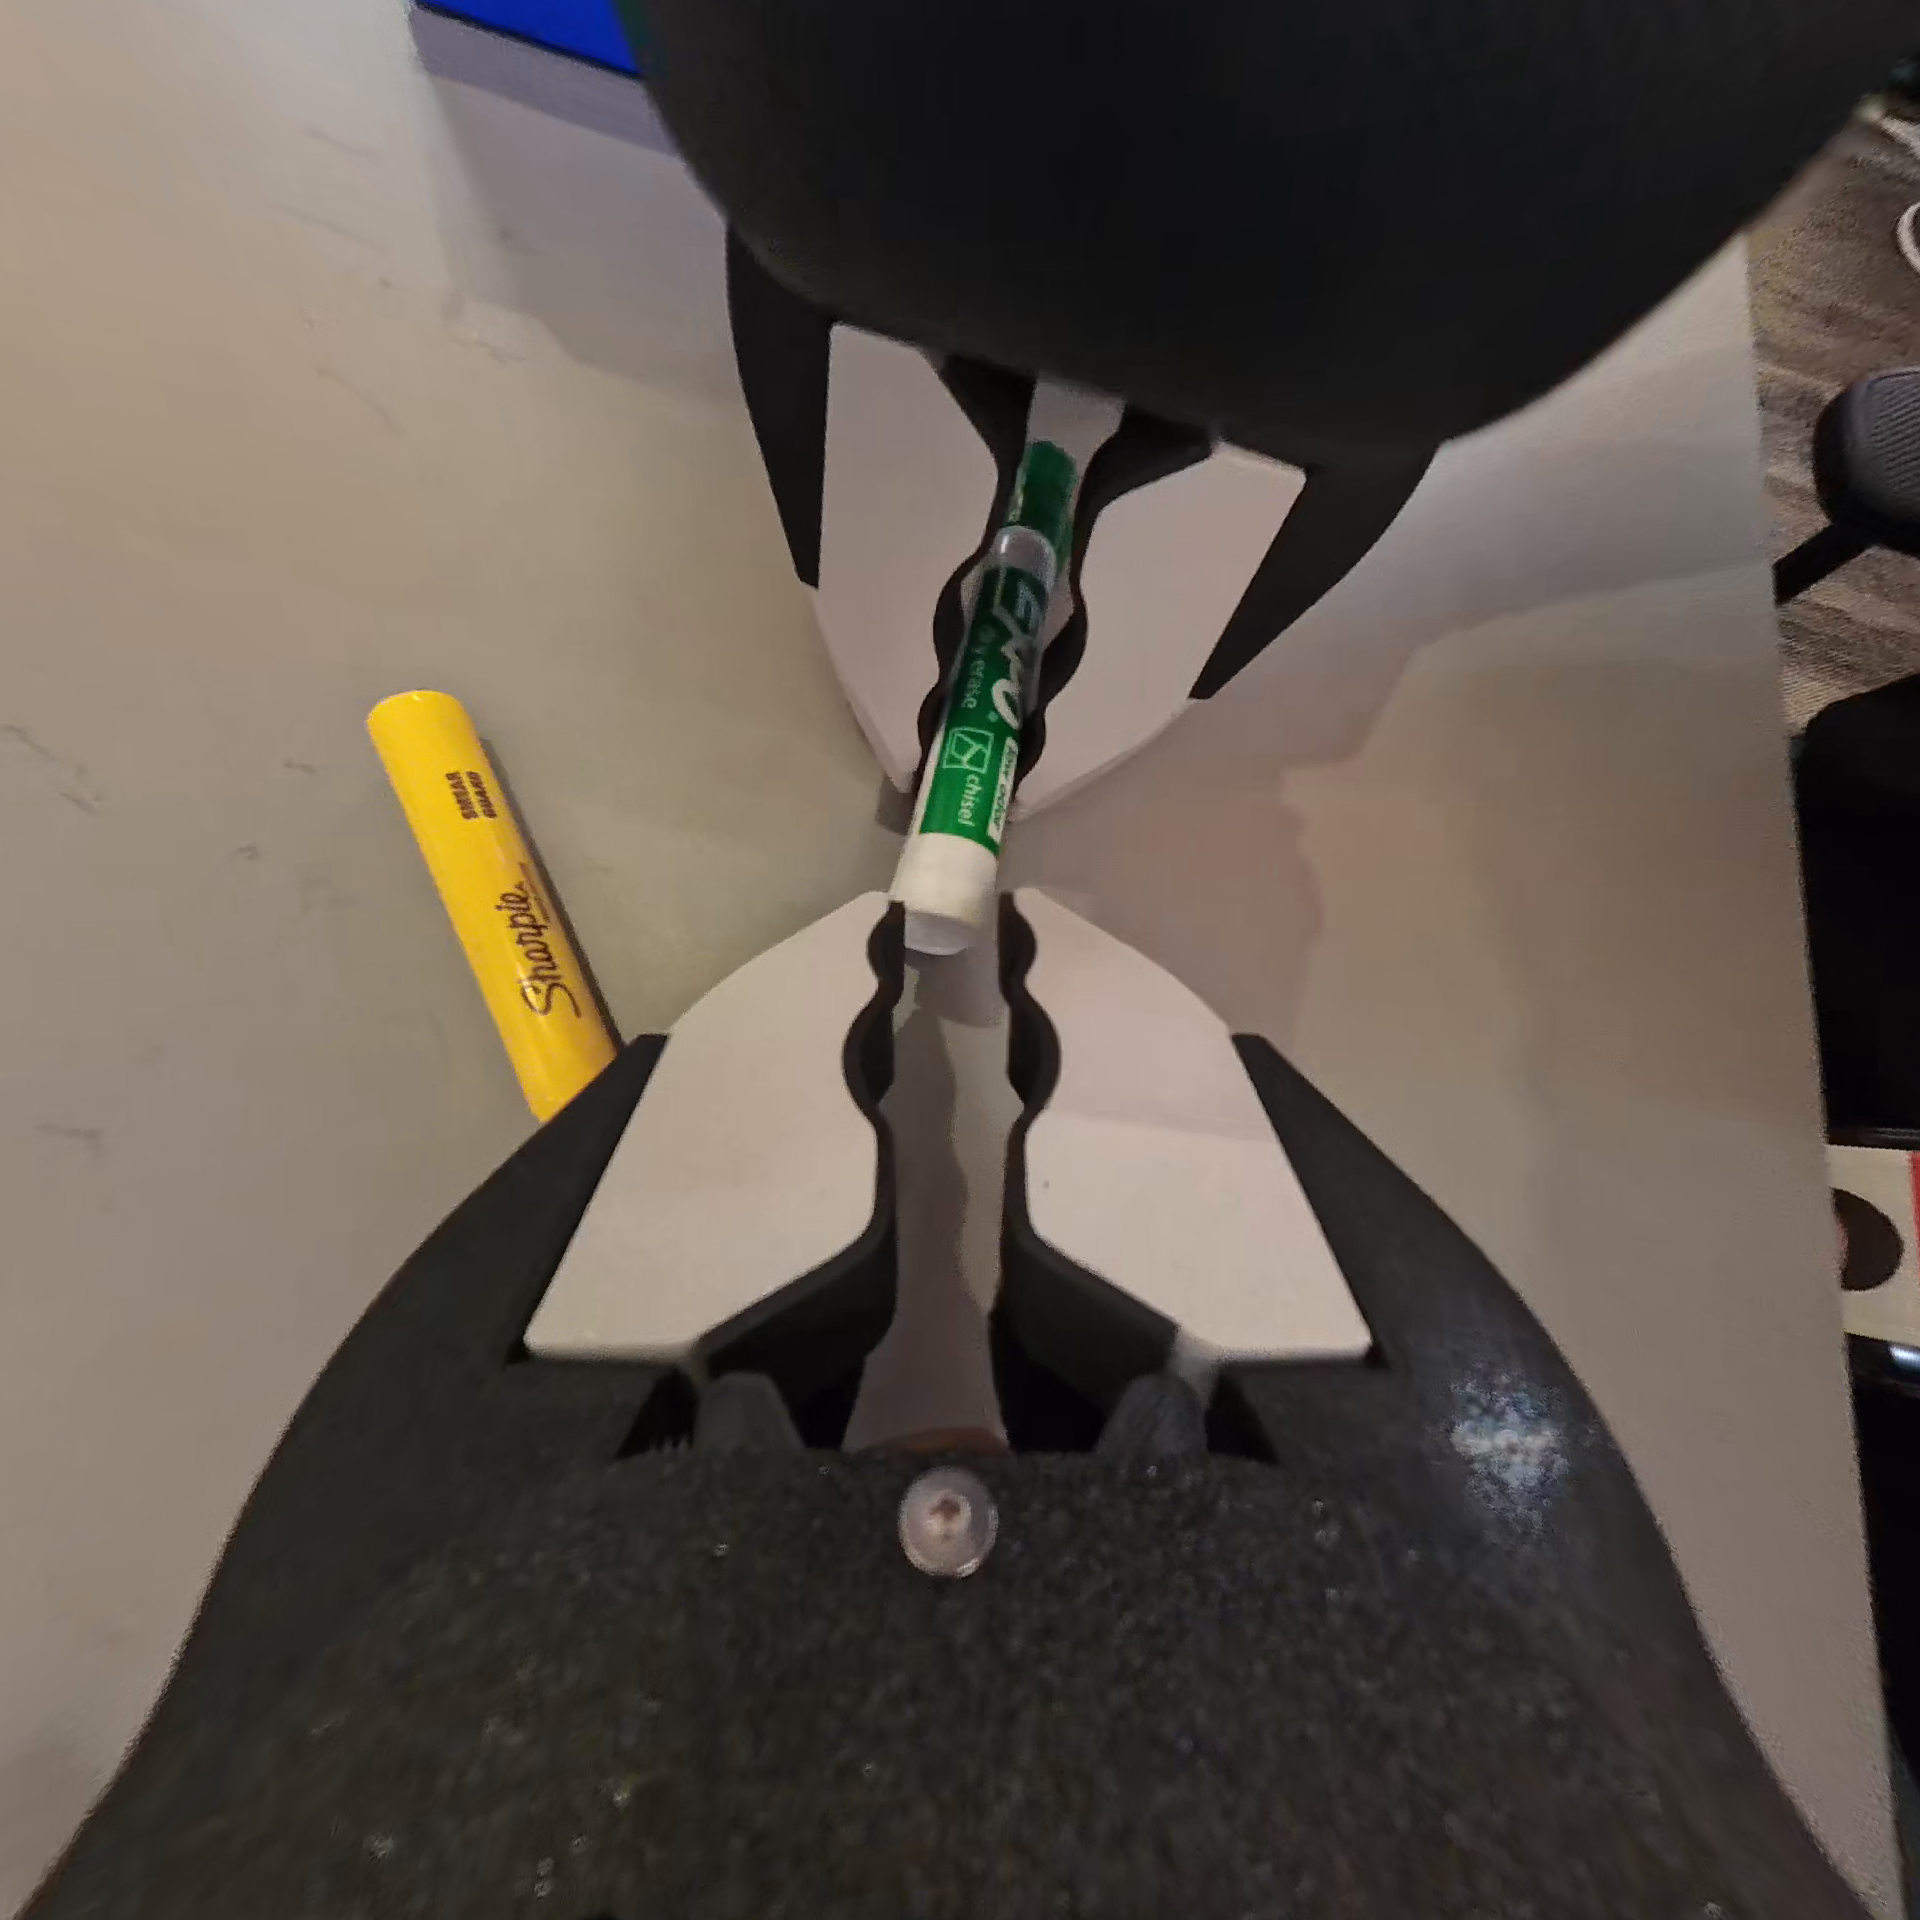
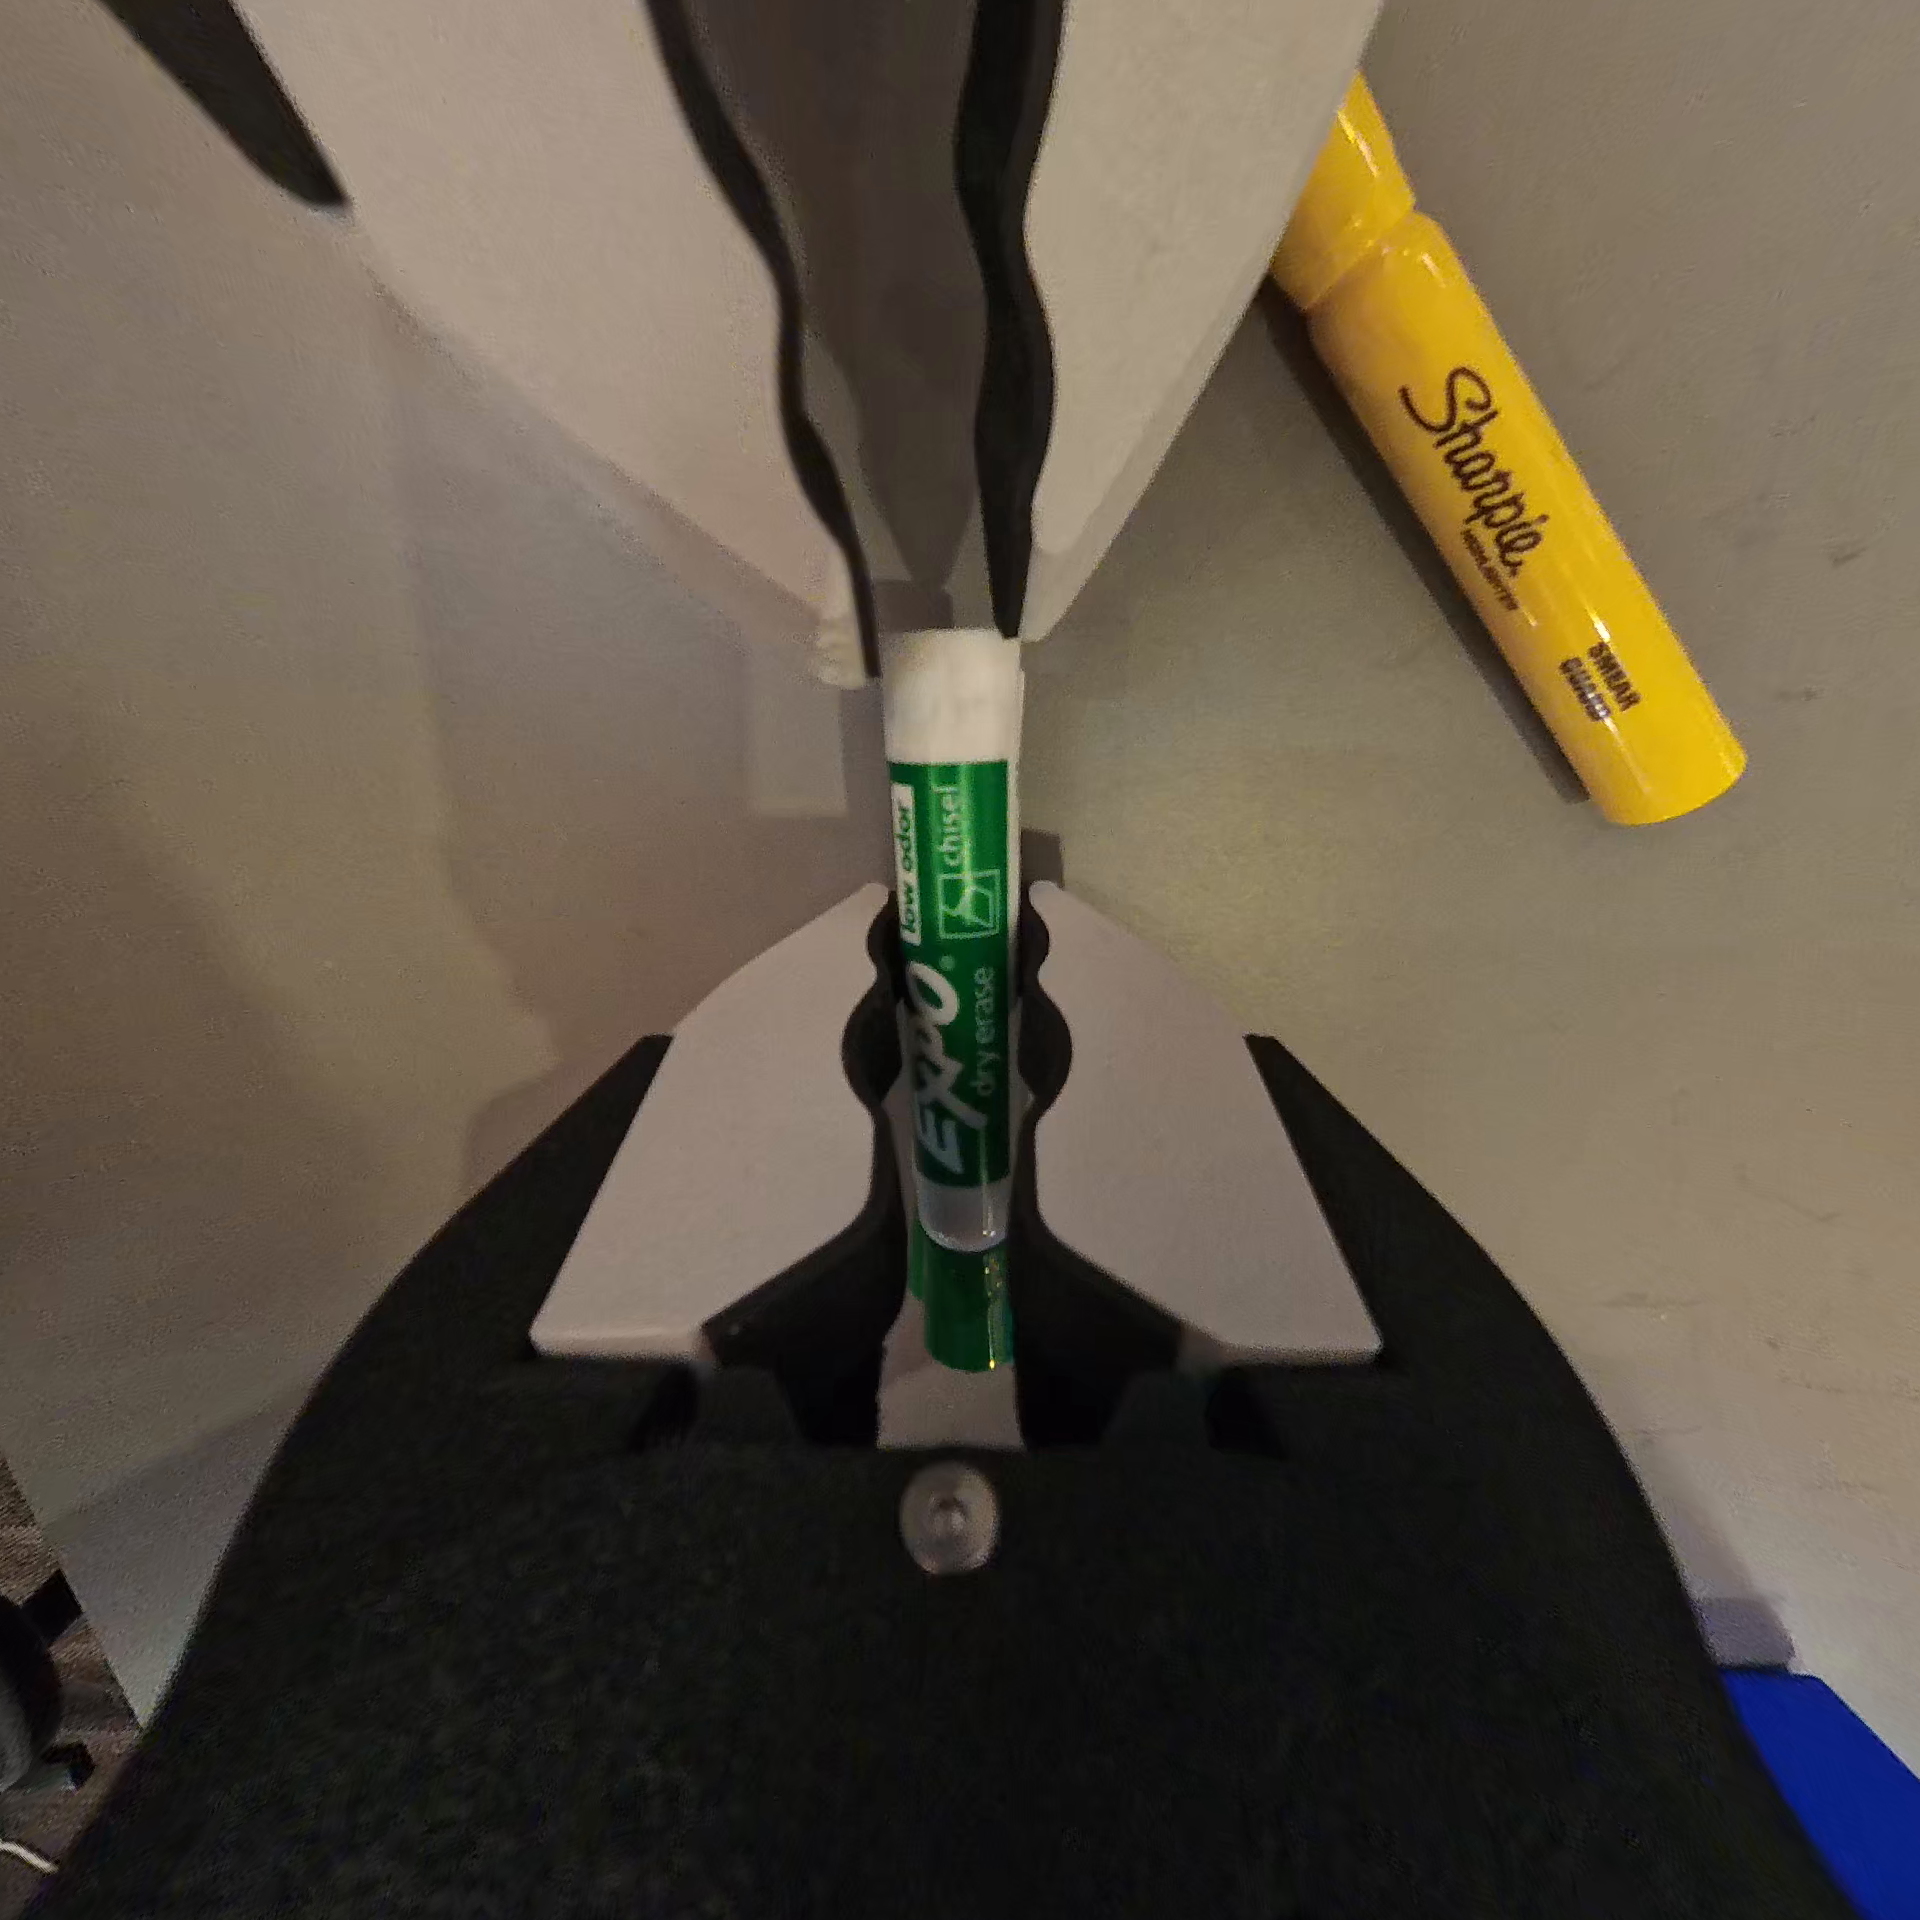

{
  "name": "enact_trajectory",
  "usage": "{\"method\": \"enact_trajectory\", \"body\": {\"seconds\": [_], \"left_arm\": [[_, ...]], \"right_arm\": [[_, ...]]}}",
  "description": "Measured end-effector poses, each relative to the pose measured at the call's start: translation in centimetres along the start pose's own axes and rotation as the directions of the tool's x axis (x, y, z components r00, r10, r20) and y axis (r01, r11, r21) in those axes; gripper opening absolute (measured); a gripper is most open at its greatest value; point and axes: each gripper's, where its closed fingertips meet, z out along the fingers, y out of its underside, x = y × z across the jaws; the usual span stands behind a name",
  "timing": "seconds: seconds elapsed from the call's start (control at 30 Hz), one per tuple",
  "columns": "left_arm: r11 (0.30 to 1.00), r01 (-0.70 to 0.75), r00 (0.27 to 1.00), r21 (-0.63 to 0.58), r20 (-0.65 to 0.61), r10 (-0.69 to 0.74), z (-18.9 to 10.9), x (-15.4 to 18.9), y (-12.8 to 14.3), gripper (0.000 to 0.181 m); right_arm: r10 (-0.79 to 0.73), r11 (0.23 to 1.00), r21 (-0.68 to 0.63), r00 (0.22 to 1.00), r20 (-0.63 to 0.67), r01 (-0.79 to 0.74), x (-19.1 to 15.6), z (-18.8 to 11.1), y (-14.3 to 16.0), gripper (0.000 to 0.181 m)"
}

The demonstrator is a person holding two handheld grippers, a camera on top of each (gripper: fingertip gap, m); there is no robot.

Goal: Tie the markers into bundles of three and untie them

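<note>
Right gripper (image 2: 956, 935) clamps the light, stiff, slippery green-and-white plastic dry-erase marker (image 2: 951, 987) mid-barrel above the grey tabletop (image 2: 312, 623); left gripper (image 1: 945, 935) stands narrowly parted at its white end, holding nothing

Yellow marker (image 1: 494, 906) beside left claw (image 1: 951, 935)

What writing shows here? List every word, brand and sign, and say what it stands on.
I cannot quote writing; these things bear it.
Green marker, clamped in the right gripper: white print along its barrel, sharp.
Yellow marker, lying on the table: dark script and small print along its barrel, sharp.
Nothing else bears readable writing.
</note>
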Motion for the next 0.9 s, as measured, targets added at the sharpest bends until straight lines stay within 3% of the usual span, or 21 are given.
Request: {"method": "enact_trajectory", "body": {"seconds": [0.6,0.9], "left_arm": [[1.0,-0.001,1.0,-0.031,-0.018,0.001,0.5,0.2,0.5,0.008],[0.999,0.051,0.998,-0.001,0.026,-0.051,-0.5,-0.7,0.6,0.012]], "right_arm": [[0.007,1.0,-0.019,1.0,-0.008,-0.007,-0.1,0.0,-0.1,0.019],[0.103,0.994,0.018,0.995,0.008,-0.103,0.4,-0.7,-0.4,0.019]]}}
